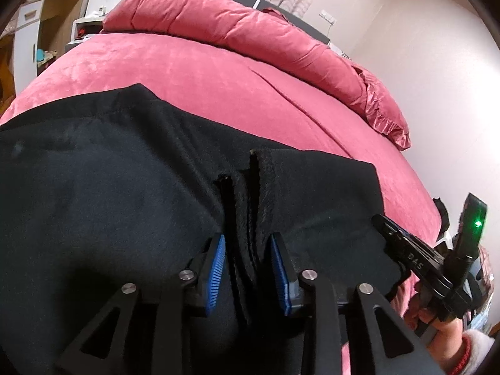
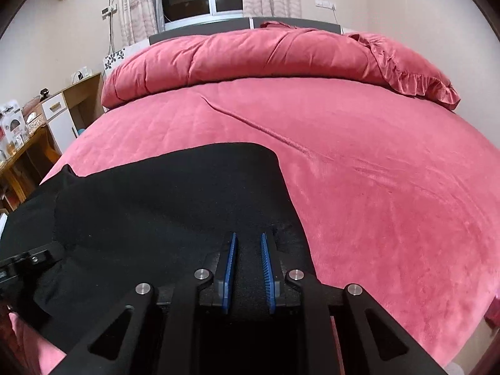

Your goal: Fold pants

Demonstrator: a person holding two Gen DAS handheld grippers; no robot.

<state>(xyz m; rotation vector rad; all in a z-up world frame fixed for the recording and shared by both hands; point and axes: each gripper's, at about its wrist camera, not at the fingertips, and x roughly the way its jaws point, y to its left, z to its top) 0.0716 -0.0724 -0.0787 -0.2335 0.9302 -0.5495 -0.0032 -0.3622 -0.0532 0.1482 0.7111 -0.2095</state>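
while black pants lie on the red bed near its foot, the left gripper clamps their bunched edge and the right gripper clamps another edge.

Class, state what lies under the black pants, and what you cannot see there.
Under the black pants lies the red bedspread, showing around their edges. The part directly beneath is covered. Both tongs, left and right, pinch the fabric.
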